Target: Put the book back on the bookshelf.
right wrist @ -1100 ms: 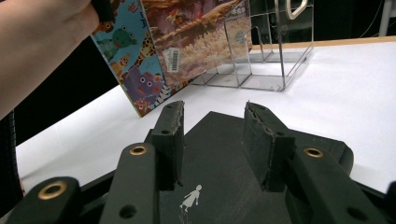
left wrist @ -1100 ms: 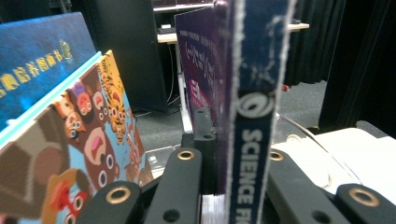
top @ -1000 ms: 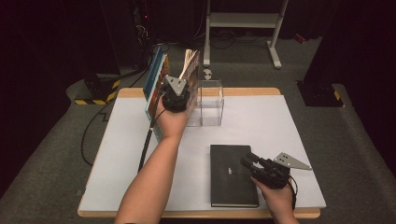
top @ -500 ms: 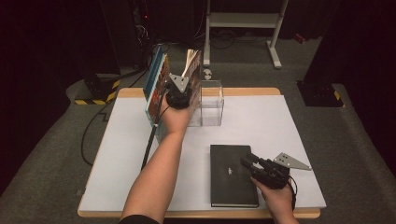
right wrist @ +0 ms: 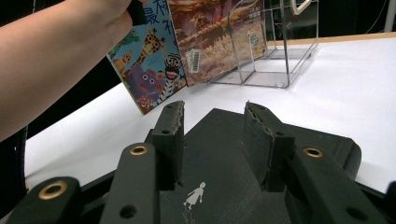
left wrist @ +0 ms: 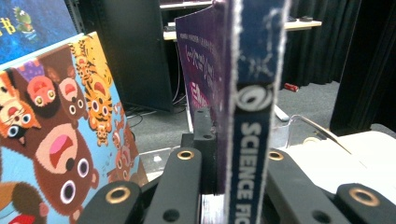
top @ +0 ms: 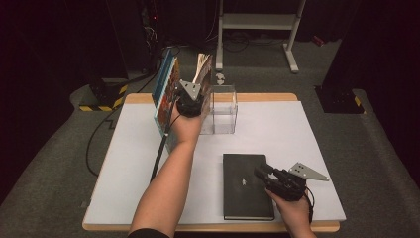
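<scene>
Little has shifted since the earlier frame: the left gripper point(top: 190, 101) is seen a touch nearer. A science book point(left wrist: 250, 116) is held upright, clenched in its jaws, at the far left by the clear box point(top: 223, 111). Shelving is judged in hand; lowering into the box beside the picture books point(top: 166, 91) comes next. Nothing can be made out inside the box. The right gripper point(right wrist: 212, 140), jaws apart and grasping nothing, hovers over the black book point(top: 245, 186) lying near right on the table point(top: 307, 129).

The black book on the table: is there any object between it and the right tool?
Nothing visible: the right tool hovers with open jaws directly over the black book, with only air between.
</scene>
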Demonstrator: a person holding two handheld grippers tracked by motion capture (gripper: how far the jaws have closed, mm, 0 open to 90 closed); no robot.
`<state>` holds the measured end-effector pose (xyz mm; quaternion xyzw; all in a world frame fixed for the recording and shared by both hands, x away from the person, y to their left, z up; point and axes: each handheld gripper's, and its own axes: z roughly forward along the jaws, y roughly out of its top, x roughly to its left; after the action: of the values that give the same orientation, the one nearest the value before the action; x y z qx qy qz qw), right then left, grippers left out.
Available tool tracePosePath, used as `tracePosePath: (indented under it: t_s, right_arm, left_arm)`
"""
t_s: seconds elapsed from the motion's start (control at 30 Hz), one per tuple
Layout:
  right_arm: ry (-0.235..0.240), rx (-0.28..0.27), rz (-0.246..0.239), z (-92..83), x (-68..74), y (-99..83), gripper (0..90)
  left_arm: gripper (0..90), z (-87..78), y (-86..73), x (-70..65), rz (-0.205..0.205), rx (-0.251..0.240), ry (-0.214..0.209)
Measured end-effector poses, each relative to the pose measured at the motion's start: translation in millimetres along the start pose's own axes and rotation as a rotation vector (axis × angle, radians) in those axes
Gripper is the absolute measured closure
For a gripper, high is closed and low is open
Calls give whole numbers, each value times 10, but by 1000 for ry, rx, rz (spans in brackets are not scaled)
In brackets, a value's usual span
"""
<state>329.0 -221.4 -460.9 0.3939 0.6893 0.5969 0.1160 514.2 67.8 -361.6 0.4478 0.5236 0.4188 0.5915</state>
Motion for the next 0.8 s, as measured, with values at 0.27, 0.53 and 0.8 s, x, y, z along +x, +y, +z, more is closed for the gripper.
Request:
tracePosePath:
  t_s: [0.27, 0.53, 0.8]
  right_arm:
    - [3, 4, -5, 14, 13, -4, 582]
    - [8, 11, -12, 33, 44, -11, 581]
    - [11, 19, -17, 51, 59, -20, 580]
  left_arm:
    - [829, -67, -26, 38, 6, 9, 12]
    - [780, -127, -50, 74, 10, 22, 24]
    - [750, -139, -76, 98, 17, 40, 34]
